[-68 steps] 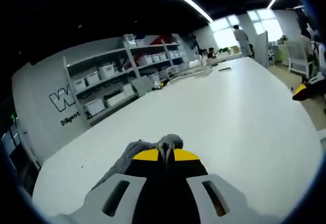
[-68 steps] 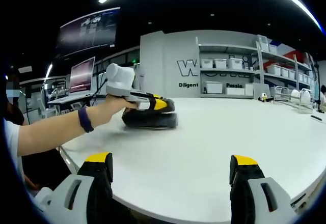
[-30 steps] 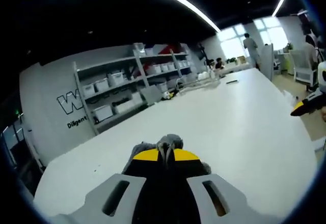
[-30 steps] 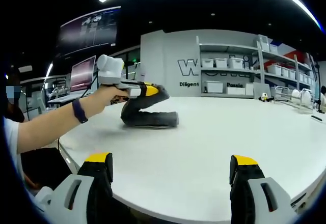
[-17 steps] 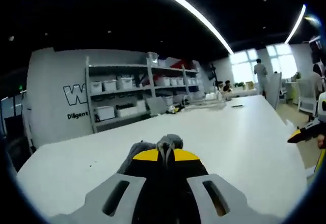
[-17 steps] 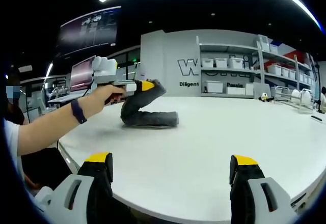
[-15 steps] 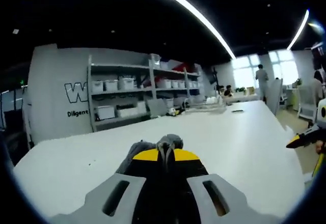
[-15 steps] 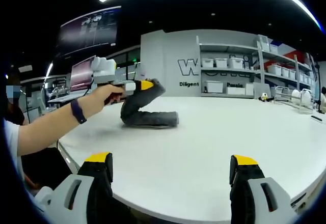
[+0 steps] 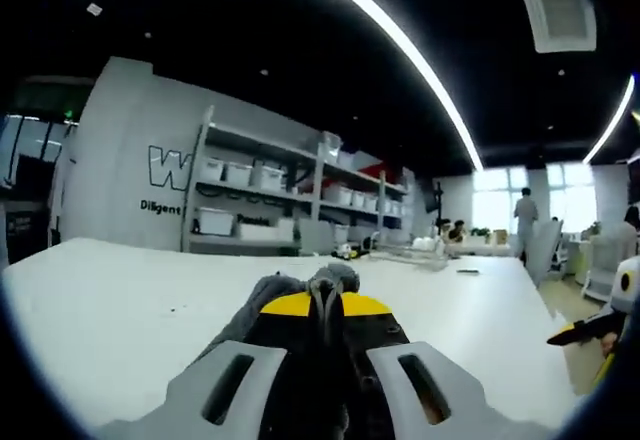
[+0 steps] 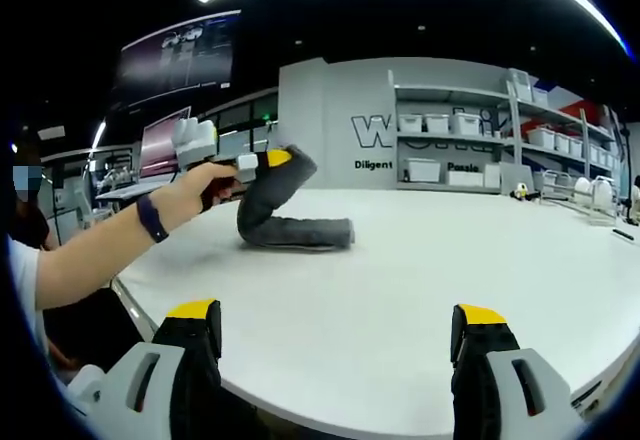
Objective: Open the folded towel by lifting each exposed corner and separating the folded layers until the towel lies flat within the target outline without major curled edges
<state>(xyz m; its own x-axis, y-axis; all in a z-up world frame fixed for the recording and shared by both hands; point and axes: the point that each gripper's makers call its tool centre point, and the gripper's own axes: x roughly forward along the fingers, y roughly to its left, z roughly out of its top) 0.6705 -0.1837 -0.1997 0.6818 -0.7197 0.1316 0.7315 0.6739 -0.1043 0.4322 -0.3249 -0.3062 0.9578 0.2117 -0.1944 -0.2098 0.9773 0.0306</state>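
A dark grey towel (image 10: 290, 218) lies folded on the white table (image 10: 420, 300), with one corner pulled up off it. My left gripper (image 9: 325, 300) is shut on that corner, and grey cloth (image 9: 335, 279) bunches out between its yellow-tipped jaws. In the right gripper view the same left gripper (image 10: 270, 162) sits in a person's hand (image 10: 200, 188), holding the corner above the rest of the towel. My right gripper (image 10: 335, 325) is open at the table's near edge, well short of the towel, nothing between its jaws.
Shelves with white bins (image 10: 450, 150) stand against the grey wall behind the table. Desks with monitors (image 10: 160, 145) are at the left. The person's forearm (image 10: 90, 250) reaches in from the left. People stand far off by the windows (image 9: 525, 222).
The left gripper has lifted the towel corner higher and drawn it back toward the person, so the top layer peels up. The left view tilted upward. The right gripper has not moved.
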